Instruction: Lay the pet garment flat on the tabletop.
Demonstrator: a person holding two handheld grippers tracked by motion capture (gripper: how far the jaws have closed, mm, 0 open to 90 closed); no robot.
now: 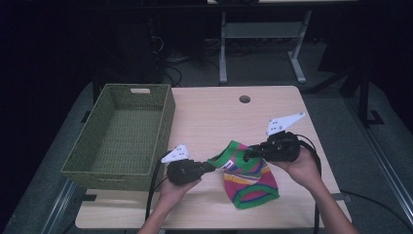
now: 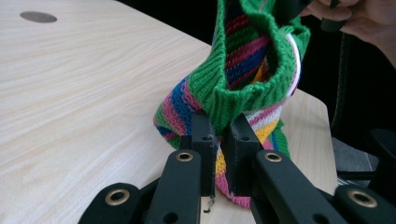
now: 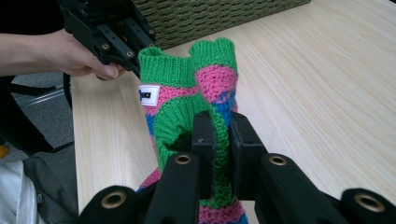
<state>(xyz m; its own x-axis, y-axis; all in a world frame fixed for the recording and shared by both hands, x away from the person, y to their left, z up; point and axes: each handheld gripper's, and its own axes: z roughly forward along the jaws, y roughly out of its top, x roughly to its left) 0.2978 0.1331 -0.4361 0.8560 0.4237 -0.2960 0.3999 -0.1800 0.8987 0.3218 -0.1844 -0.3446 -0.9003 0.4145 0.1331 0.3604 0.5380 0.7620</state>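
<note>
Right of the basket (image 1: pixel 122 136), my left gripper (image 1: pixel 210 166) and right gripper (image 1: pixel 249 152) each pinch the knit garment's (image 1: pixel 251 183) green rim closed; I'd lift evenly, keeping it taut.

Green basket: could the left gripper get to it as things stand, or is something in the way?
Probably yes. The green basket sits just beside the left gripper, with bare table between them. But that gripper is shut on the knitted garment, which the right gripper also holds, so the garment would come along.

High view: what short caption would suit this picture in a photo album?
Two hand-held grippers, left and right, pinch a striped knit garment's green edge beside a green woven basket.
</note>
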